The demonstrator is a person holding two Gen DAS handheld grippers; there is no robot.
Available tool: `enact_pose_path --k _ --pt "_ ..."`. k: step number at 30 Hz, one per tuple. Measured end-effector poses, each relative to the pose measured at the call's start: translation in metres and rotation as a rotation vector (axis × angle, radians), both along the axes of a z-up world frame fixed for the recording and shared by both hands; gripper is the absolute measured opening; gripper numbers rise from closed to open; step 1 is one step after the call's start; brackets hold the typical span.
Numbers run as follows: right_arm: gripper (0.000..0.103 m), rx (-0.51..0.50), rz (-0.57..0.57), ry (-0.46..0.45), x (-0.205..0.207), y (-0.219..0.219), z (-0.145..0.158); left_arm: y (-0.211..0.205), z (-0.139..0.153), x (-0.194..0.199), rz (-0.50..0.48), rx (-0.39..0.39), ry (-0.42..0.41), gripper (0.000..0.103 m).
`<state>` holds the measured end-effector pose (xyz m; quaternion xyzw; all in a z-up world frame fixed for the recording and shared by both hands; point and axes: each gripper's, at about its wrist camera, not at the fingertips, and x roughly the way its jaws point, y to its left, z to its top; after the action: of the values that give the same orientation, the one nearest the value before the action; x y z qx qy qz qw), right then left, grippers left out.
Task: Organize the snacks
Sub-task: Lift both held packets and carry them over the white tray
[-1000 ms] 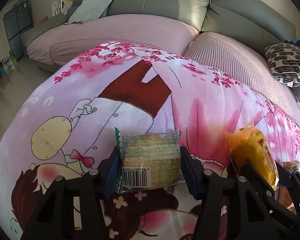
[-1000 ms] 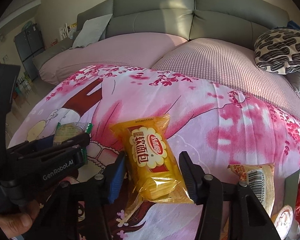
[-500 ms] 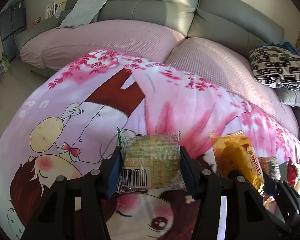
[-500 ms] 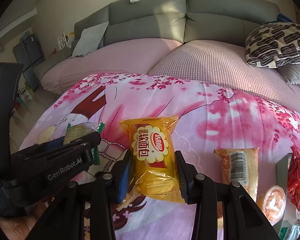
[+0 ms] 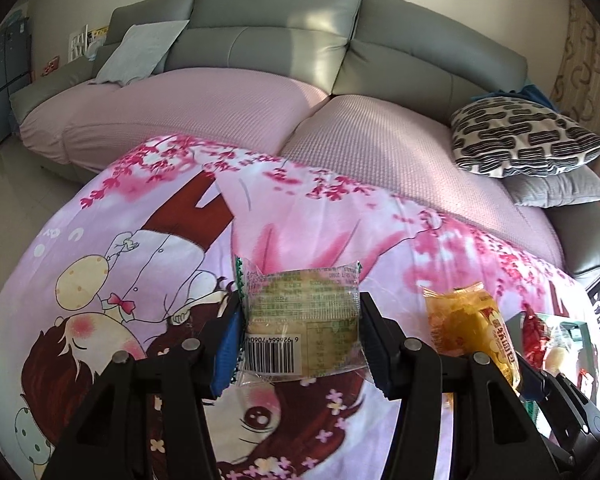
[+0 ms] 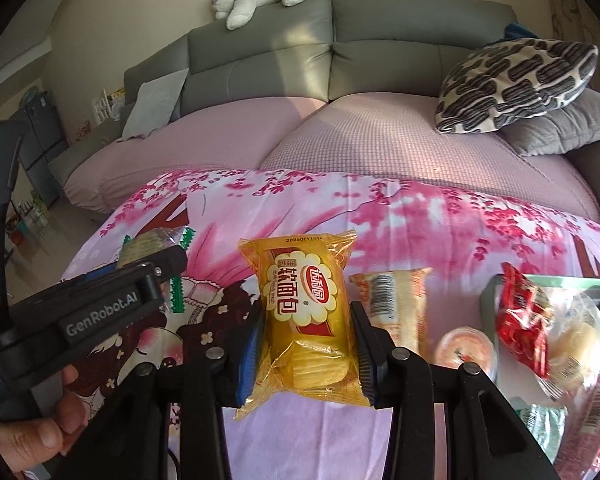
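Right wrist view: right gripper pinching yellow bread packet above pink cartoon blanket; barcoded snack at three o'clock. Left gripper clamping clear-wrapped cake. Grey sofa at twelve o'clock.

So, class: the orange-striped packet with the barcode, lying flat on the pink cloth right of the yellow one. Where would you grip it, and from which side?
Grip the orange-striped packet across its narrow width at the middle, coming from above. It lies flat and long, and the jelly cup crowds its near end, so the long sides are the freer ones.
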<state>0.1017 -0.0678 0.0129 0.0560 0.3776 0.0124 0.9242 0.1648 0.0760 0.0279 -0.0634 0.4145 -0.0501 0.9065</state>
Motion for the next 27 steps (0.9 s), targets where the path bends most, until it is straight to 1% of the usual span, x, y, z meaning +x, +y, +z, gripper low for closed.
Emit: enact_pose_path --k 6,11,20,27 --pt "0.043 -0.024 -0.070 -0.021 -0.019 -0.024 0.010 -0.016 0.009 -0.007 -0.035 -0.012 -0.023 0.056" --pt "0.043 -0.018 -0.136 -0.044 -0.036 -0.049 0.019 -0.035 0.015 -0.013 -0.080 -0.014 -0.043 0.056" --pt "0.043 -0.003 -0.274 -0.073 -0.064 -0.105 0.029 -0.081 0.023 -0.031 -0.171 0.008 -0.069 0.056" --pt "0.043 0.004 -0.406 -0.094 -0.089 -0.158 0.037 -0.119 0.025 -0.046 -0.257 0.031 -0.076 0.056"
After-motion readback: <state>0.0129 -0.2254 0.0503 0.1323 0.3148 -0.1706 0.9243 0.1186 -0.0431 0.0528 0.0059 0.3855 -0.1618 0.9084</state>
